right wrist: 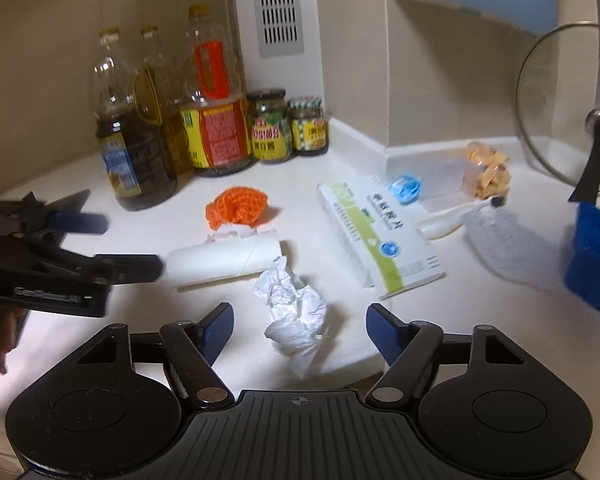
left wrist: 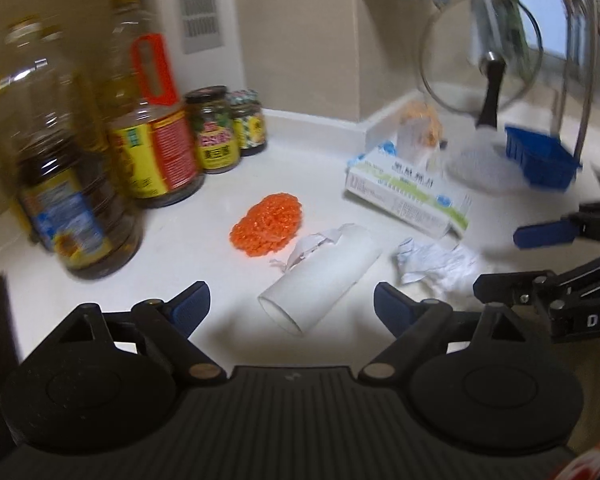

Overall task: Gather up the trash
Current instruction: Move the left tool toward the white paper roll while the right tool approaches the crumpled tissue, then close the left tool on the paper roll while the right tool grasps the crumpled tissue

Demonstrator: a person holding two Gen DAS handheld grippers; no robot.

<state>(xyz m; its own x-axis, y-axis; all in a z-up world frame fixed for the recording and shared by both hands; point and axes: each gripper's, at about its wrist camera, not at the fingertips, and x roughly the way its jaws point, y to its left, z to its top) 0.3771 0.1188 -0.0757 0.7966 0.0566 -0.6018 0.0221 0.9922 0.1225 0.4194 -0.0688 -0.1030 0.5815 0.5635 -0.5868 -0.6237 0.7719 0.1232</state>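
On the white kitchen desk (right wrist: 340, 344) we have both tools spread wide and empty: the left hand-held gripper (left wrist: 292, 306) straddles the near end of the cardboard tube (left wrist: 320, 278), while the right hand-held gripper (right wrist: 300, 328) frames the crumpled tissue (right wrist: 296, 312) lying just beside that tube. We should lower each squarely so the pads close across the middle, gently on the tube so it won't roll away. Farther back wait the orange mesh wad (right wrist: 236, 206), the medicine box (right wrist: 380, 236) and the oil bottles (right wrist: 216, 112).
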